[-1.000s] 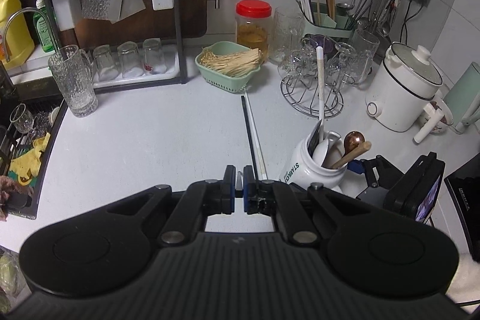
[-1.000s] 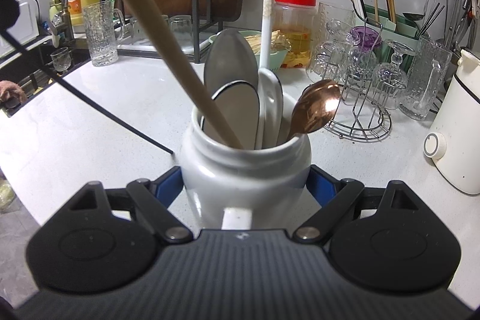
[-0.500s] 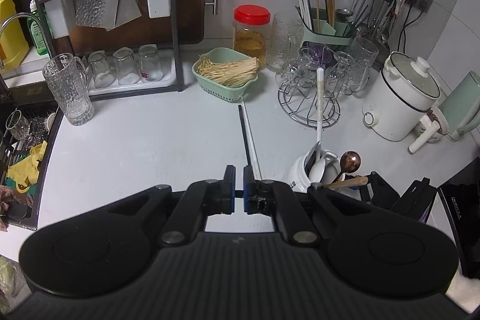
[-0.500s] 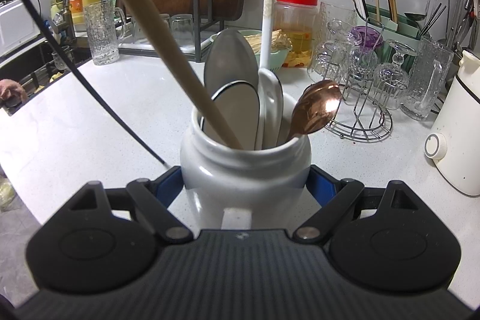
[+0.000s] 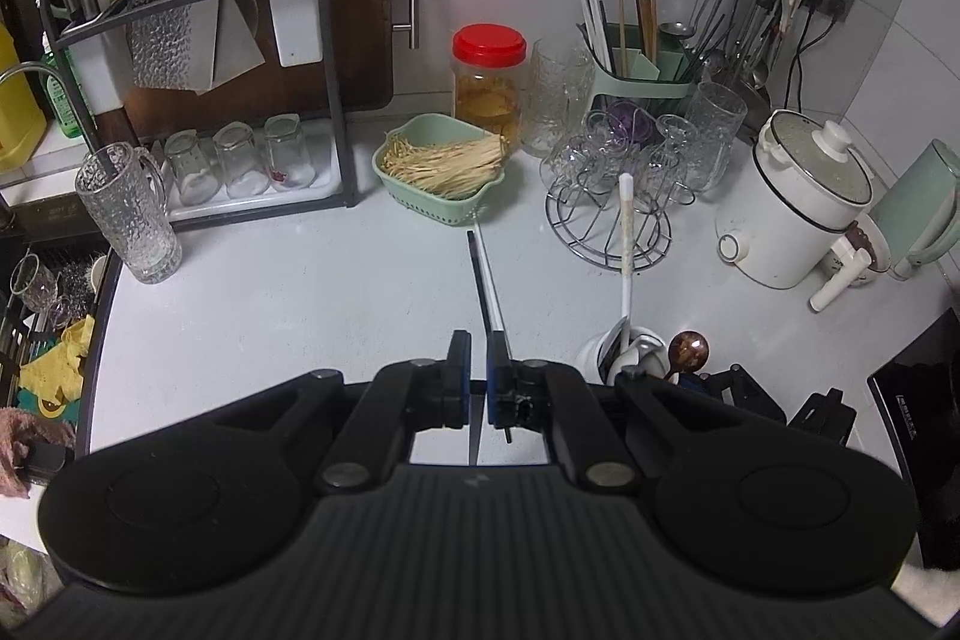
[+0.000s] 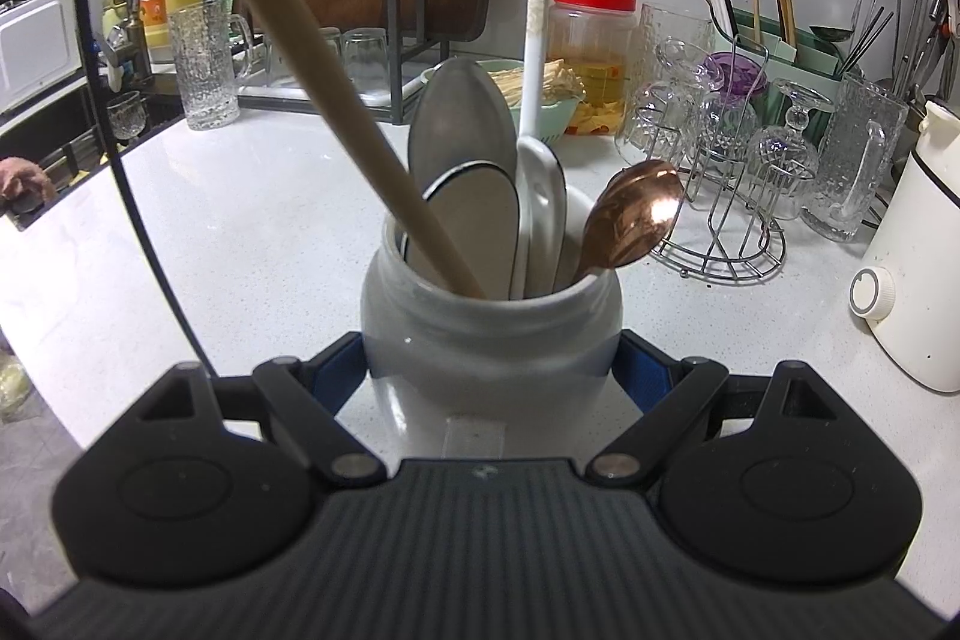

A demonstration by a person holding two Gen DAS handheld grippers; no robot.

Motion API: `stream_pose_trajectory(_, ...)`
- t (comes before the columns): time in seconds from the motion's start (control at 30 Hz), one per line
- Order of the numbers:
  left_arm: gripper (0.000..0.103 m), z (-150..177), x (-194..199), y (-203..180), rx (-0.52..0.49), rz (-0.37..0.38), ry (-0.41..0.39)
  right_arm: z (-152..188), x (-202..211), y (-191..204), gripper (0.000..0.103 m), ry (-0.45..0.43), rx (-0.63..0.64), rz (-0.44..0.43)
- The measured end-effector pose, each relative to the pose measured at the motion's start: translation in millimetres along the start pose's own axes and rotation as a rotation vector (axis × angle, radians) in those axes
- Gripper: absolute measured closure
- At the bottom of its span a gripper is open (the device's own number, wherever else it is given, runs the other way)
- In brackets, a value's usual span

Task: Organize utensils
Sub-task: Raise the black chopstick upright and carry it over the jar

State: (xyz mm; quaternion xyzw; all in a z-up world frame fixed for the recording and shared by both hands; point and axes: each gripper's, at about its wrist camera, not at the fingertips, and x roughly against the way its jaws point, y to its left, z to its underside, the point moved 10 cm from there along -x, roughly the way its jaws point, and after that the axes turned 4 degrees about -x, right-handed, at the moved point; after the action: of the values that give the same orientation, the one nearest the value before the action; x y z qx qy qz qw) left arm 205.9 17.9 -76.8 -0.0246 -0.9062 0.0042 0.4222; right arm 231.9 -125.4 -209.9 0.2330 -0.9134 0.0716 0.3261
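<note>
No writing is legible; right gripper (image 6: 492,370) clamps the white jar (image 6: 489,334) of spoons; left gripper (image 5: 478,385) pinches black-and-white chopsticks (image 5: 487,292)

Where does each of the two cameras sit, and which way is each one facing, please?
Left wrist: on the left gripper, high, looking down over the counter; its jaws pinch chopsticks.
Right wrist: on the right gripper, low, facing the white jar in its jaws.
Shared: jar, copper spoon, red-lidded jar, glass rack.
</note>
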Motion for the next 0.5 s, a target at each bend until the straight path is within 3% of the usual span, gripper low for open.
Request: stream_pose_trajectory(0.5, 0.097, -31.6, 33.2, -22.4, -0.006, 0.045, -0.060, 0.3, -0.2, -0.4, 0.013, 0.002, 0.002, -0.001)
